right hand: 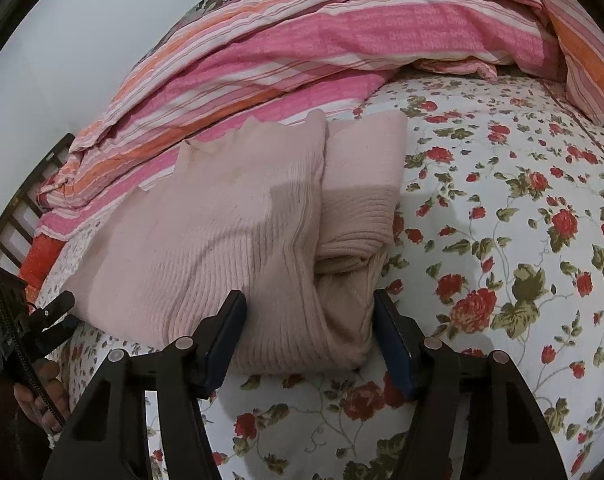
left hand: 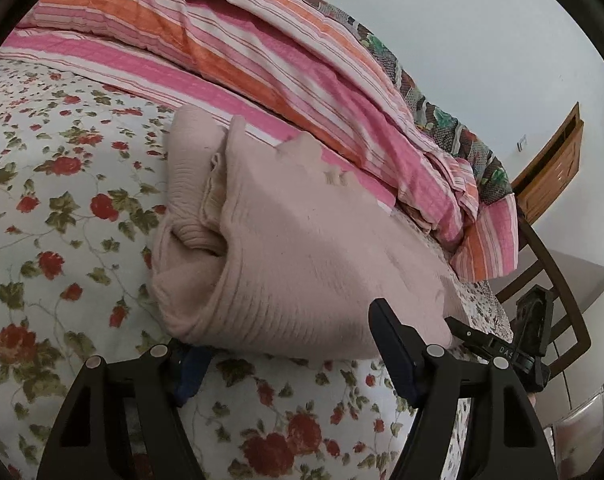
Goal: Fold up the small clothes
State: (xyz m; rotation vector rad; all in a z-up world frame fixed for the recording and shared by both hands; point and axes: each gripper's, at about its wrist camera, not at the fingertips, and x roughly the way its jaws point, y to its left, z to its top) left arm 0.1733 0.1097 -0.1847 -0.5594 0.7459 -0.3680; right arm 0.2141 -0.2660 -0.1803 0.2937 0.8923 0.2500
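Tongs [right hand: 308, 336] straddle lengthwise-folded sweater [right hand: 230, 232].

Both grippers point downward, jaws standing wide apart. The left gripper [left hand: 290, 344] and the right gripper [right hand: 308, 320] are side by side; a hand [right hand: 42, 396] holds the left.

- Bed [right hand: 502, 240]: you work on a bed covered by a white sheet printed with red roses and green leaves.
- Pink knit garment [right hand: 222, 220]: it lies folded directly on the sheet, ribbed, with a rolled part along one side.
- Striped quilt [right hand: 342, 40]: pink, orange and white, it lies bunched on the bed behind the garment, touching its far edge.
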